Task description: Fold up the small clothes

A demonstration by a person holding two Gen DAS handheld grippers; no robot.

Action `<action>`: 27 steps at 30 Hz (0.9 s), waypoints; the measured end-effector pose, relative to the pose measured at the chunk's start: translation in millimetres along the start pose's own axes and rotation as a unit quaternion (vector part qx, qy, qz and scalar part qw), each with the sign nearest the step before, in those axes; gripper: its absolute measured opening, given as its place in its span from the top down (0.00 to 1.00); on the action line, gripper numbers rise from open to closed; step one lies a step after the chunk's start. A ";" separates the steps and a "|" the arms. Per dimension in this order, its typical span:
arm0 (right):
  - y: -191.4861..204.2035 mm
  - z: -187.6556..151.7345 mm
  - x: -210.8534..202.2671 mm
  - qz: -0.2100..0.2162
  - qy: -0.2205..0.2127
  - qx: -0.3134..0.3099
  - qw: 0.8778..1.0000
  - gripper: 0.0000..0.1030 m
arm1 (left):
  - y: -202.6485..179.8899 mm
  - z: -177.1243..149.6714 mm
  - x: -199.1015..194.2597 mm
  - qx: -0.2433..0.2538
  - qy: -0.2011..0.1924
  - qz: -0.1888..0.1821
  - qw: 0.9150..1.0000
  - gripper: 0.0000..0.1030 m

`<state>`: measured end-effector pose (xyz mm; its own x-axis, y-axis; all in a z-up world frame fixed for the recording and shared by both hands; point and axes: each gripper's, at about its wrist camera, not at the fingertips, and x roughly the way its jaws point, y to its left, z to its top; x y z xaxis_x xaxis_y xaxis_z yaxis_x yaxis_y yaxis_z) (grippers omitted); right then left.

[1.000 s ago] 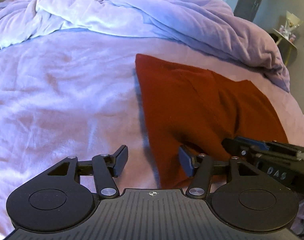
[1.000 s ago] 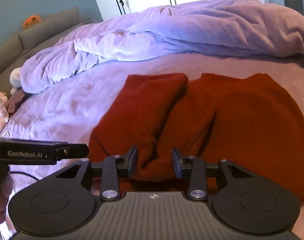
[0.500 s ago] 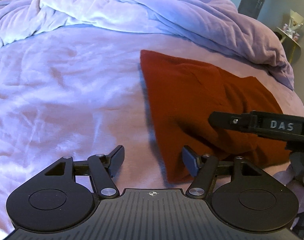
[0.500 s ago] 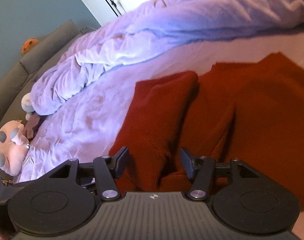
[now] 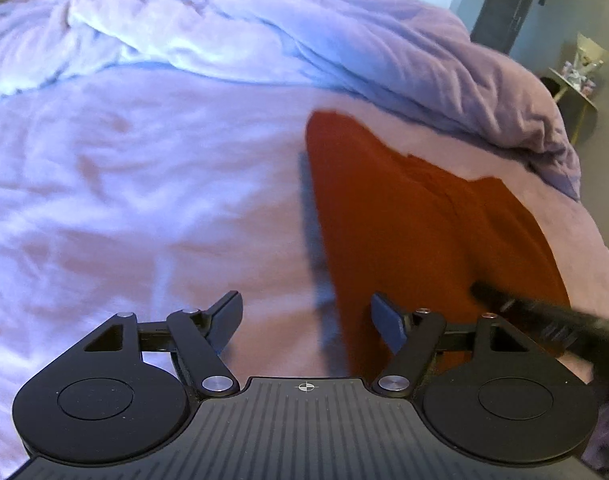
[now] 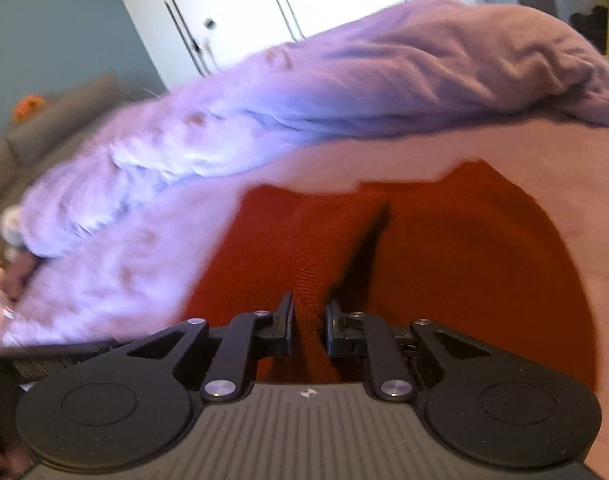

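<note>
A rust-red knit garment [image 5: 424, 220] lies flat on the lilac bed sheet [image 5: 124, 200], with one part folded over its middle. My left gripper [image 5: 307, 312] hovers over the garment's near left edge; its jaws are opening and nothing is pinched between them. My right gripper [image 6: 308, 312] sits low on the garment [image 6: 444, 260], and its jaws are closing on a raised ridge of red cloth that fills the narrow gap. It appears as a blurred dark bar, the right gripper [image 5: 544, 316], in the left wrist view. The left gripper [image 6: 44, 356] shows at the left edge of the right wrist view.
A bunched lilac duvet [image 5: 304, 48] runs along the far side of the bed, also the duvet [image 6: 384, 80]. A small side table [image 5: 576, 80] stands beyond the bed's right corner. A grey sofa [image 6: 44, 128] and white wardrobe doors [image 6: 304, 0] lie behind.
The right gripper's jaws went from wide apart to nearly together on a fold of red cloth, and its view rolled level. The left jaws widened slightly and the left hand shifted sideways.
</note>
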<state>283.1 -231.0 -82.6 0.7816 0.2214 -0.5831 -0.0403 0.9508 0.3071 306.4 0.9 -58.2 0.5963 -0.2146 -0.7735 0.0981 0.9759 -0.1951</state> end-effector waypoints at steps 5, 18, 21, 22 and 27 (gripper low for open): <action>-6.5 -8.2 17.5 -0.009 0.034 -0.018 0.999 0.81 | -7.2 -2.6 10.8 0.018 0.003 0.028 0.999 0.25; -55.9 16.2 44.4 0.087 0.063 0.137 0.985 0.48 | -3.1 -2.9 12.7 0.012 0.005 0.029 0.999 0.25; -34.7 18.4 43.7 0.075 0.048 0.087 0.992 0.77 | -3.6 -3.4 12.7 0.018 0.002 0.035 0.999 0.25; -27.4 19.5 43.2 0.065 0.042 0.068 0.995 0.76 | -4.0 -3.7 12.8 0.020 0.002 0.038 0.999 0.25; -11.3 21.8 48.6 0.066 0.050 0.044 0.996 0.53 | -6.2 -6.2 9.0 0.022 -0.001 0.047 0.999 0.25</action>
<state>335.1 -235.8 -98.1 0.7073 0.3674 -0.6040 -0.0797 0.8904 0.4482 306.2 -7.3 -67.7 0.6066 -0.1216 -0.7857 0.0765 0.9926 -0.0946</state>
